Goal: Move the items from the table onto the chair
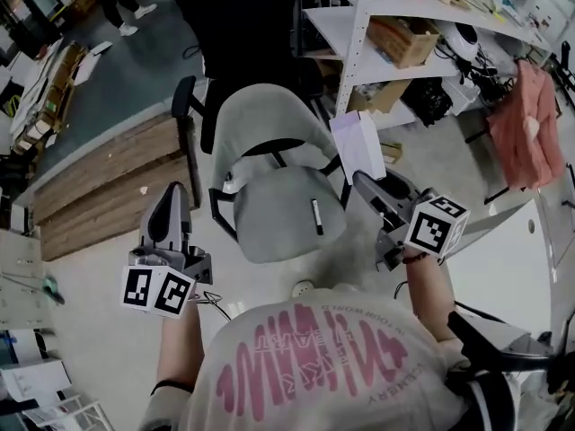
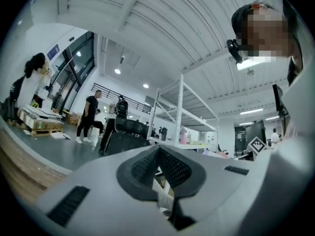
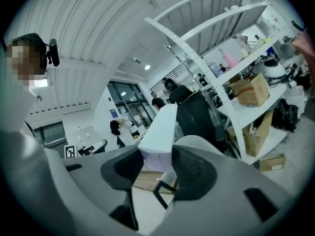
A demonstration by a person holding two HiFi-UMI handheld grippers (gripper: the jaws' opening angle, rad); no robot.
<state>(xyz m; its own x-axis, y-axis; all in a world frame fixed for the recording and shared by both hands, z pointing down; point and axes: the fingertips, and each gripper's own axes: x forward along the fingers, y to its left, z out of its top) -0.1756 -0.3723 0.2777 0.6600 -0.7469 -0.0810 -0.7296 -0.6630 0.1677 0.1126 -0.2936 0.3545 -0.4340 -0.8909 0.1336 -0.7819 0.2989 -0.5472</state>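
Our left tongs are clenched on nothing. In the left gripper view their two dark pads meet tip to tip with only the room beyond them, and in the head view they hang over the floor just left of the pale grey office chair. On that chair's seat, towards its right side, lies a slim black-and-white marker pen, which we take for an item already delivered. Right of the pen, above the chair's right armrest, a white rectangular carton stands upright in the right tongs, which grip its lower end from both sides. Farther right stands white metal shelving loaded with boxes and oddments, no part of the job as far as we can judge.

We read the step in hand as the carry. The carton is off the worktop, which none of these views shows plainly, and it is not yet on the seat. The next move calls for bringing it over the bare left part of the seat and lowering it until it rests there, clear of the pen. Only then should the tongs let go. A tall carton could topple on a dished seat, so laying it flat may be safer.

We count two tongs, one carton, one marker pen and one grey chair, with one black chair behind it.
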